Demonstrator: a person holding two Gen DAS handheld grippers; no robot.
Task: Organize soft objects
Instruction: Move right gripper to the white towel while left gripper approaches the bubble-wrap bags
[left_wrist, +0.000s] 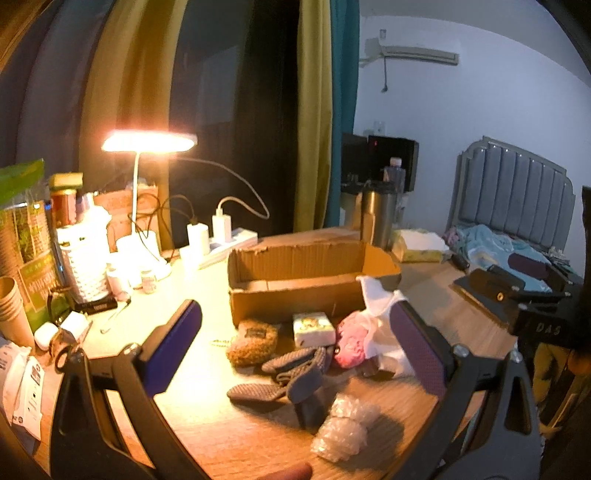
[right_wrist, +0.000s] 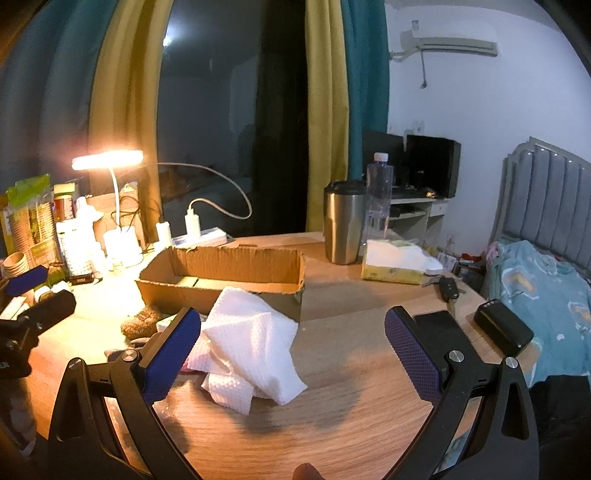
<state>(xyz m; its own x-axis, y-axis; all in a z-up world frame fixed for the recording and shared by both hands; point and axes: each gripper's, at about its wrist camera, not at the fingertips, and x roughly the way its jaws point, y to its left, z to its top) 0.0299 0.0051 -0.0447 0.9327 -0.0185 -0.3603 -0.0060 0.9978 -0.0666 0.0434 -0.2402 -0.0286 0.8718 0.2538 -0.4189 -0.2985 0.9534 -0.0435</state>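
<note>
An open cardboard box (left_wrist: 295, 273) sits mid-desk; it also shows in the right wrist view (right_wrist: 221, 269). In front of it lie a brown knitted pouch (left_wrist: 253, 341), a small tissue pack (left_wrist: 313, 328), grey socks (left_wrist: 291, 376), a pink fluffy item (left_wrist: 351, 341), a white cloth (left_wrist: 380, 317) and bubble wrap (left_wrist: 343, 428). My left gripper (left_wrist: 295, 362) is open and empty above these things. My right gripper (right_wrist: 291, 350) is open and empty, with the white cloth (right_wrist: 251, 343) lying between its fingers, close to the left finger (right_wrist: 173, 350).
A lit desk lamp (left_wrist: 147, 142), power strip (left_wrist: 229, 242), paper cups (left_wrist: 11, 306) and bottles crowd the left. A steel tumbler (right_wrist: 341, 221), water bottle (right_wrist: 378, 195), tissue box (right_wrist: 399, 262), keys (right_wrist: 448, 286) and black case (right_wrist: 502, 326) stand right. A bed (right_wrist: 543, 288) lies beyond.
</note>
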